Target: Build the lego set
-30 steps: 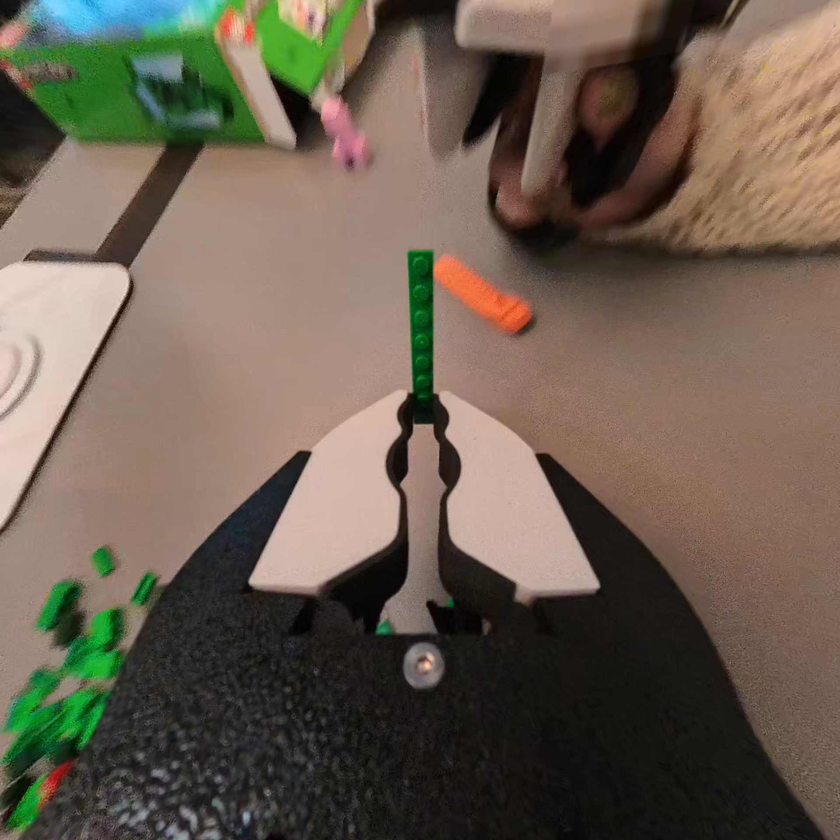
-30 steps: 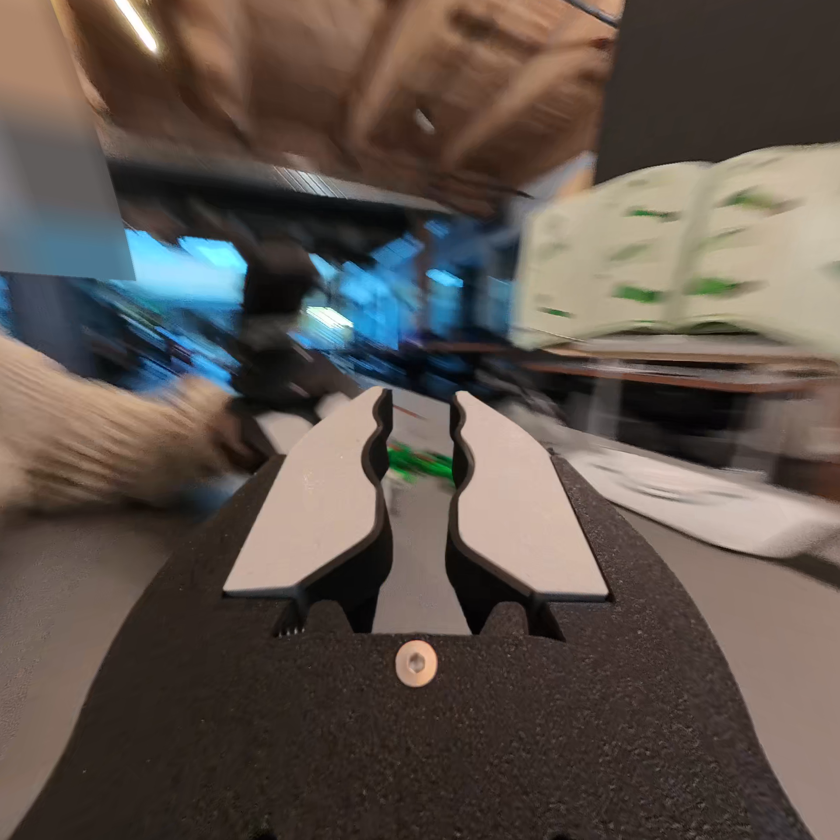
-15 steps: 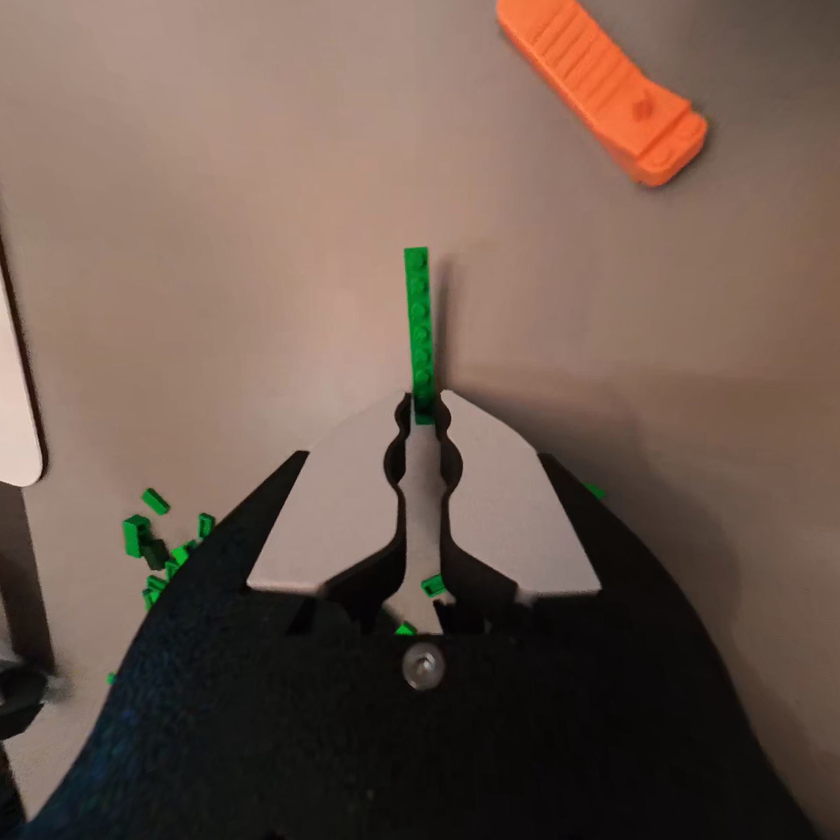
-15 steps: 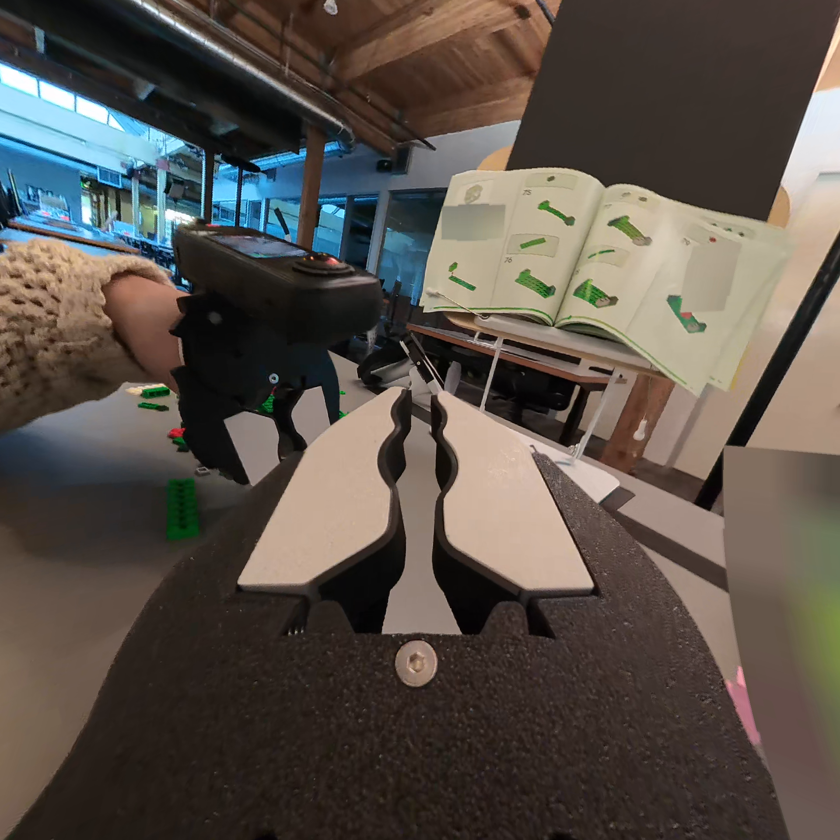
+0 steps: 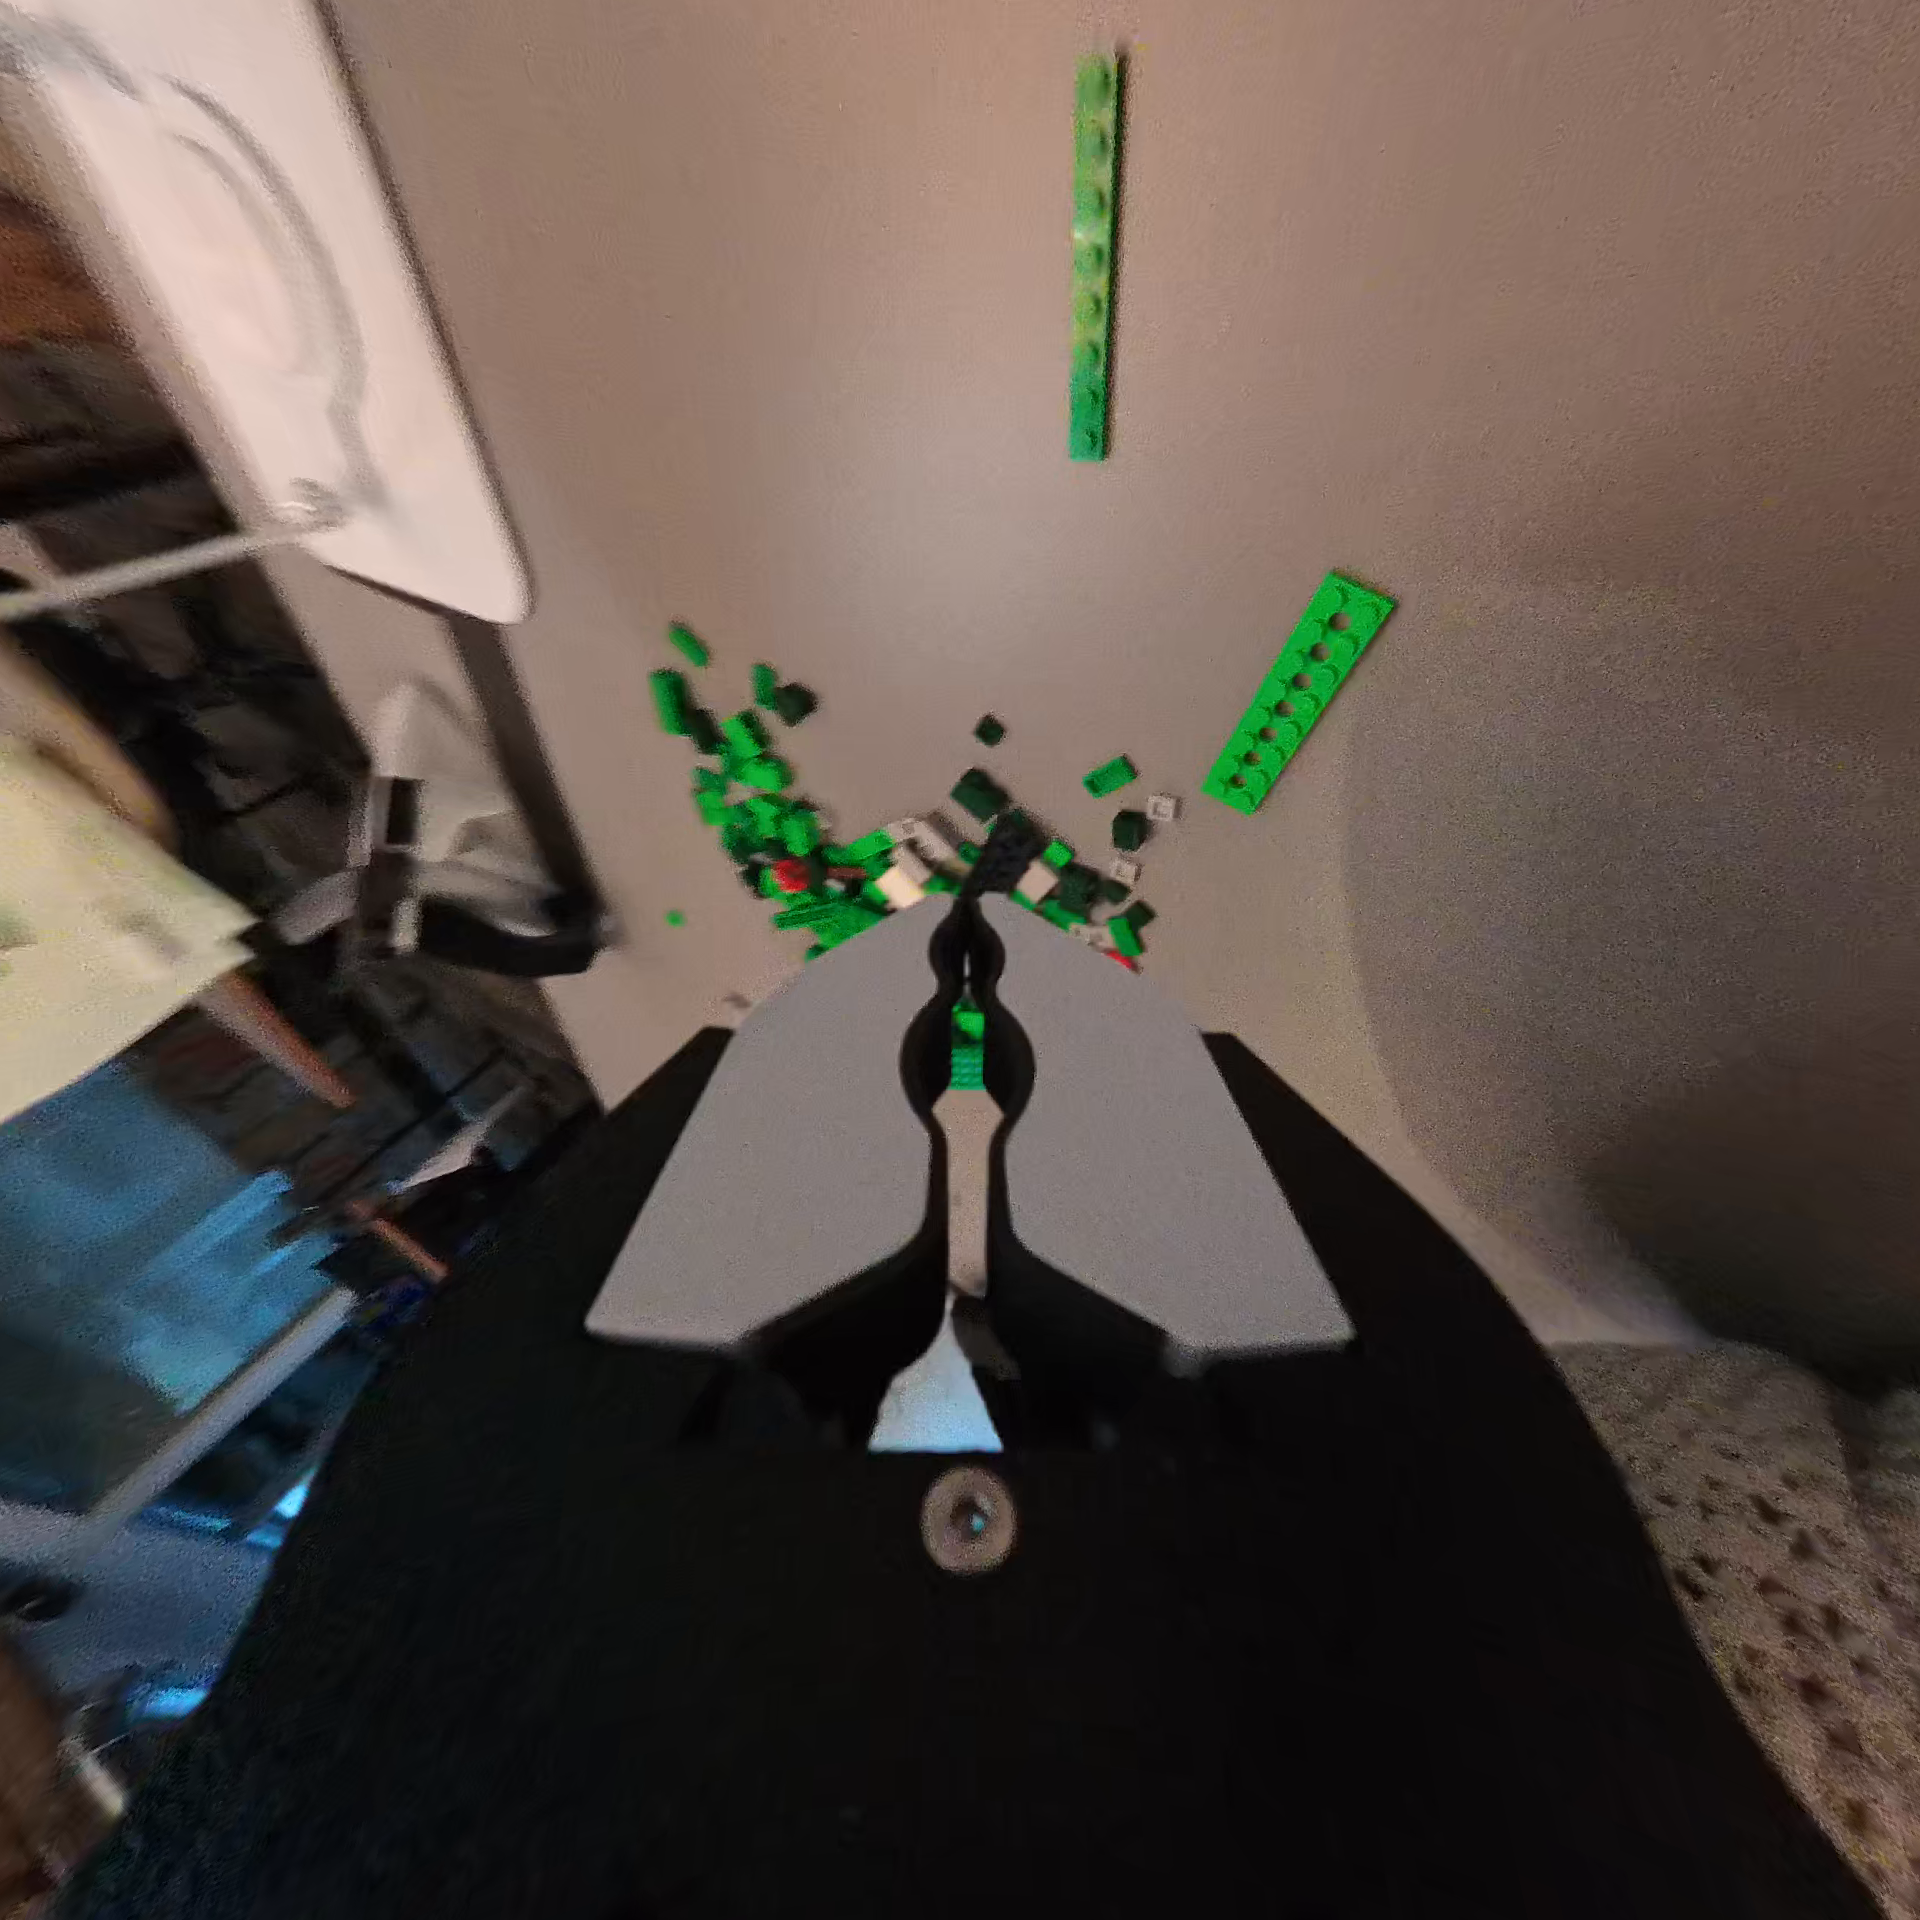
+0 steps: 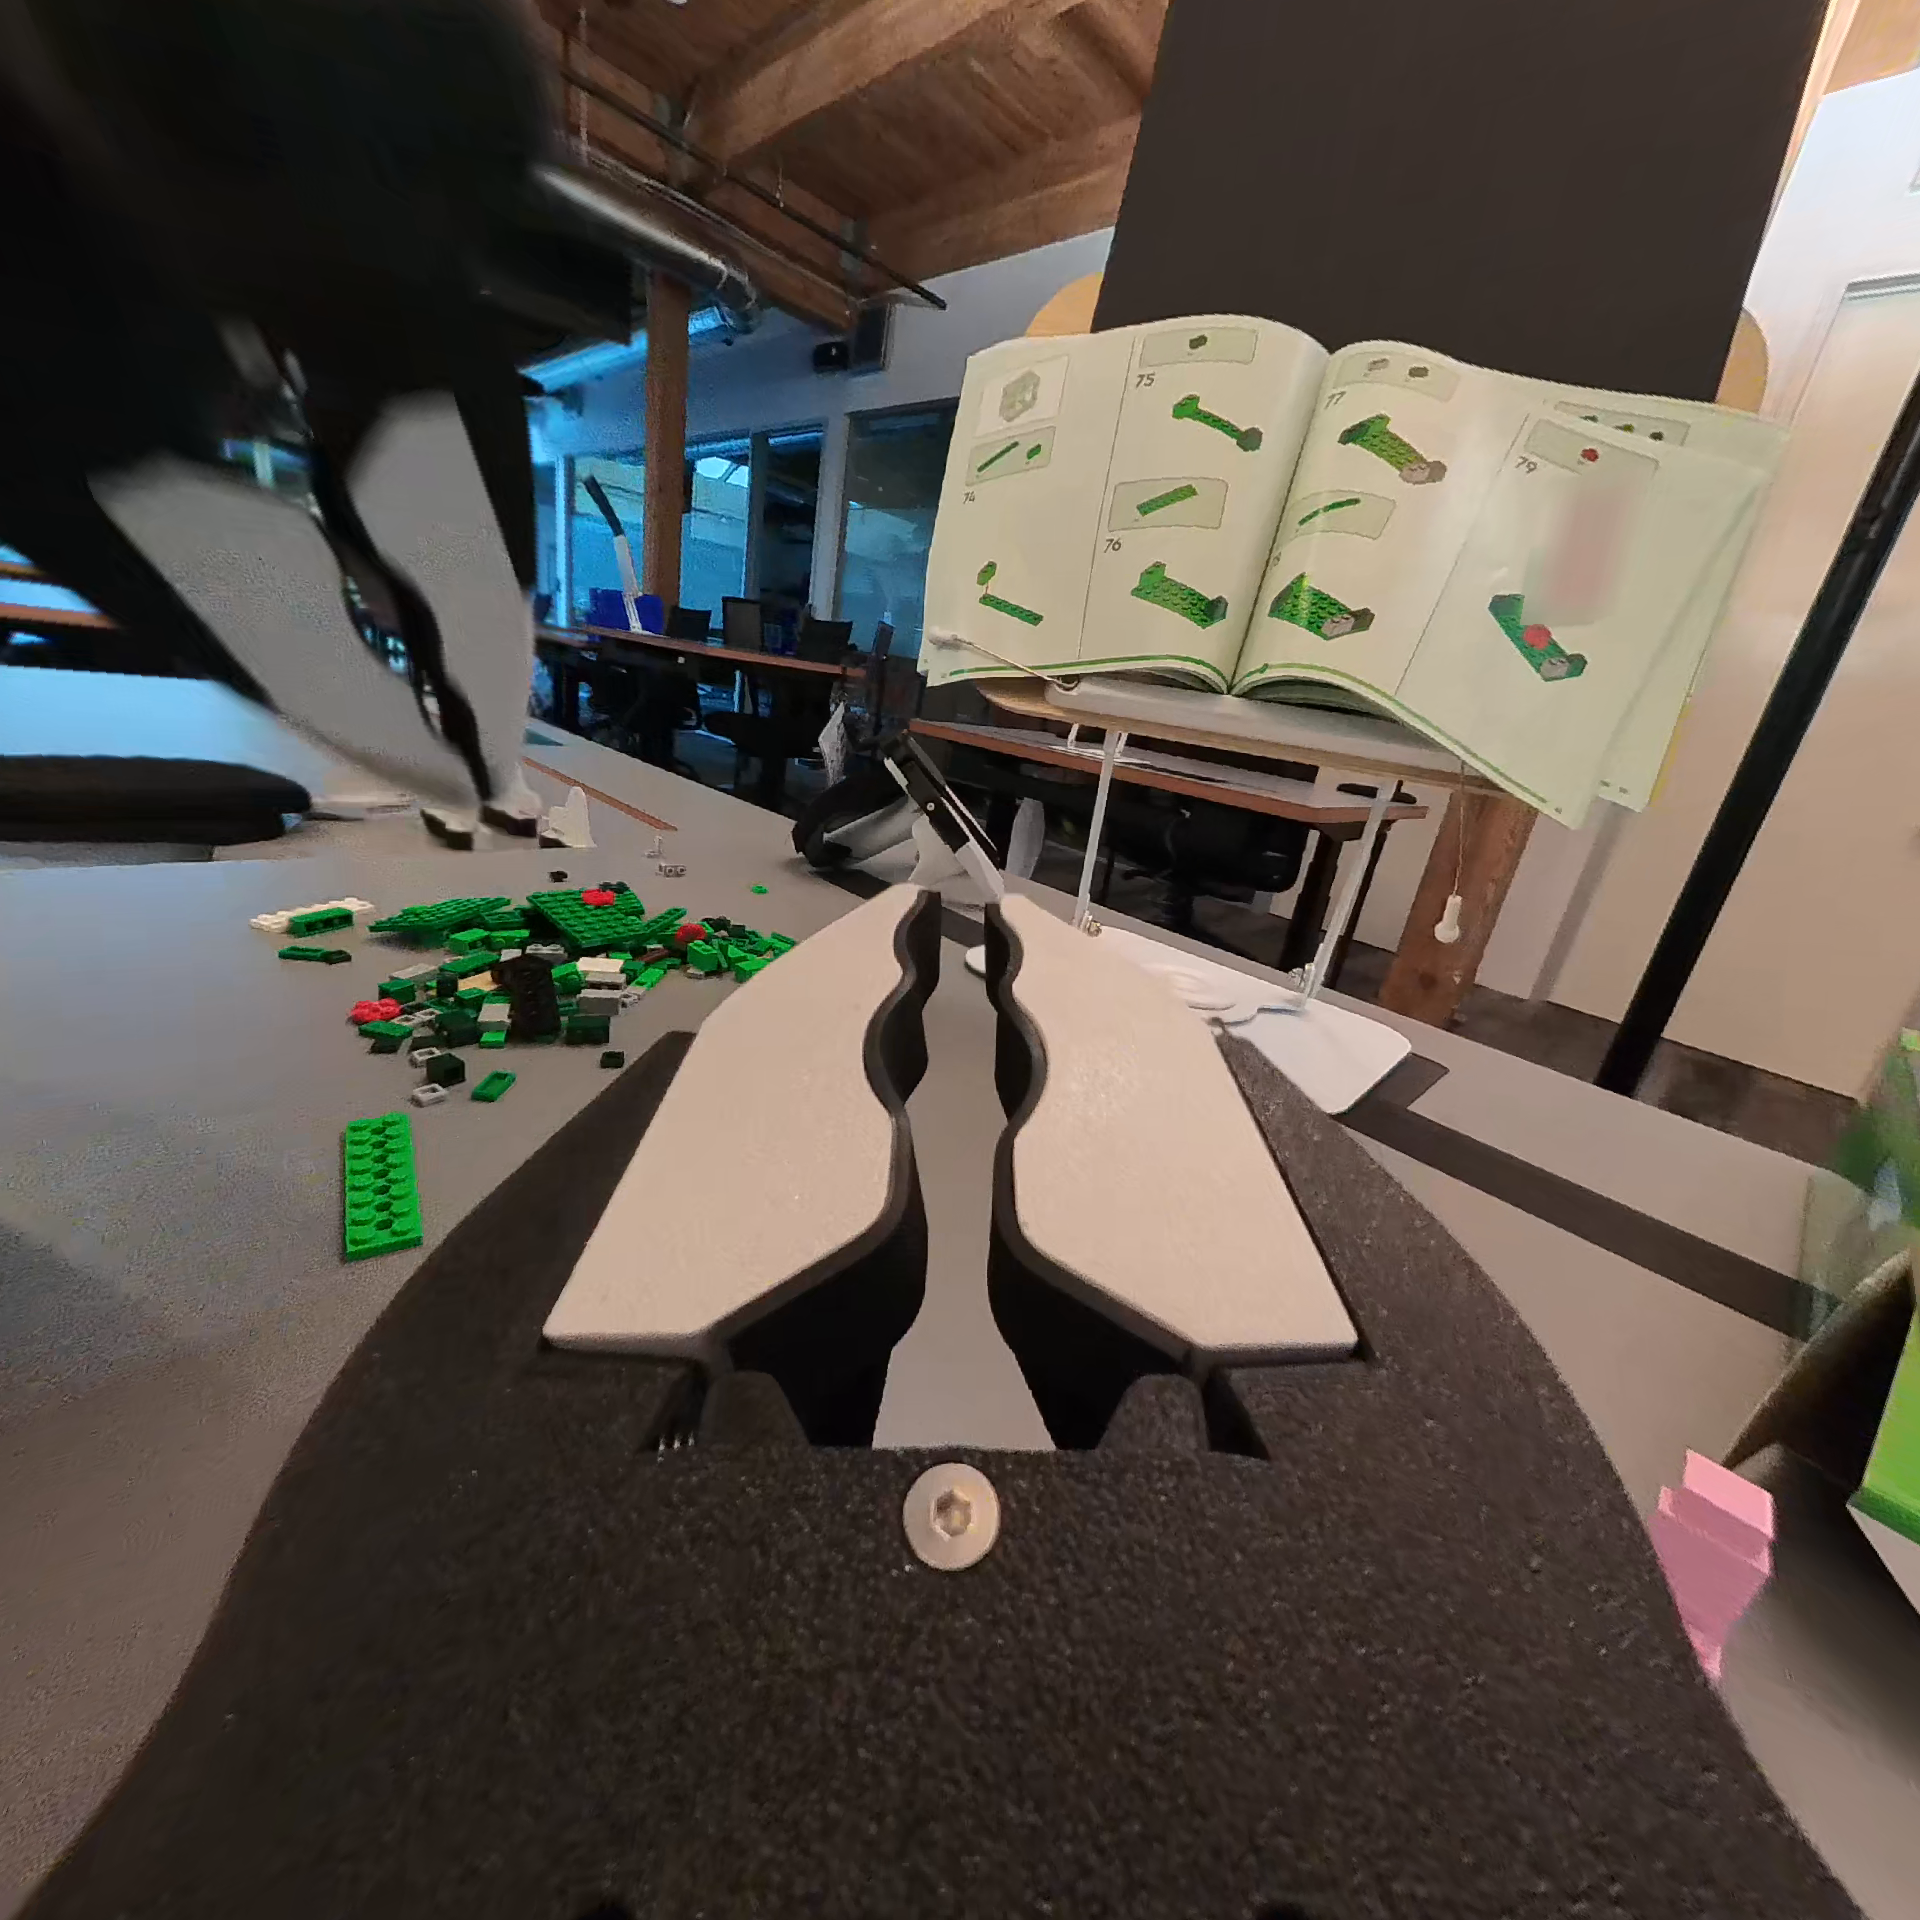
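Observation:
My left gripper (image 5: 961, 914) is shut and empty, tips over a pile of small green, dark, white and red bricks (image 5: 883, 842). A long thin green plate (image 5: 1093, 260) lies flat on the grey table beyond it. A wider green plate (image 5: 1299, 691) lies right of the pile. In the right wrist view my right gripper (image 6: 963, 904) is empty, jaws a narrow gap apart, low over the table. The pile (image 6: 540, 966) and wide plate (image 6: 382, 1184) lie to its left. The left gripper (image 6: 483, 816) shows blurred at upper left, raised behind the pile.
An open instruction booklet (image 6: 1299, 520) rests on a white stand (image 6: 1320, 1049) at the table's far side; the stand's base also shows in the left wrist view (image 5: 312, 312). A pink figure (image 6: 1714, 1538) and a green box (image 6: 1891, 1455) stand at right. A knitted sleeve (image 5: 1766, 1558) shows at lower right. The gap from one gripper's tips to the other's is roughly 15 cm. Measured from the fingertips, the wider green plate (image 5: 1299, 691) is 11 cm or so from the left gripper and 20 cm from the right. The right camera catches it too, in the right wrist view (image 6: 357, 1179).
My left gripper let go of the long thin green plate, which now lies on the table. It closed and swung back over the brick pile. My right gripper has barely moved.

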Tool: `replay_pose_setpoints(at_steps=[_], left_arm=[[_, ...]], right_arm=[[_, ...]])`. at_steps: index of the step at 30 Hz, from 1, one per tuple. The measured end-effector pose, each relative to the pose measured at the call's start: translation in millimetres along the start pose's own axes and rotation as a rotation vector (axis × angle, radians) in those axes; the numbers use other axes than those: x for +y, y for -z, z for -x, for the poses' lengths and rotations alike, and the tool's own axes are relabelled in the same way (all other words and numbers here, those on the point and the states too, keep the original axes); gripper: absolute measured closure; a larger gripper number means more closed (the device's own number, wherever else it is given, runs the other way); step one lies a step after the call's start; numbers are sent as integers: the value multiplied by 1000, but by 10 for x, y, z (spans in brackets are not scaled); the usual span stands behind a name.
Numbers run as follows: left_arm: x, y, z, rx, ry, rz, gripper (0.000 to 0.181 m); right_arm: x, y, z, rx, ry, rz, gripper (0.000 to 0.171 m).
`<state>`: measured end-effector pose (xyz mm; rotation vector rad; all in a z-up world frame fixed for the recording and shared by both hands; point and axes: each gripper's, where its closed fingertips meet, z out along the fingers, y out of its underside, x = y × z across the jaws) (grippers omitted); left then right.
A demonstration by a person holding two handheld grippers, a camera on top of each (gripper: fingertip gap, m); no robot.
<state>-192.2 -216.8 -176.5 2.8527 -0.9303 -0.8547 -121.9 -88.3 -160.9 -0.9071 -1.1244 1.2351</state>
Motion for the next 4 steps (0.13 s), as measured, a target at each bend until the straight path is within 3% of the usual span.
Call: replay_pose_setpoints(at_steps=[4], left_arm=[[-165,738,-9,-86,-99,-47,181]], right_arm=[[-30,11,58,-12,16,0,163]])
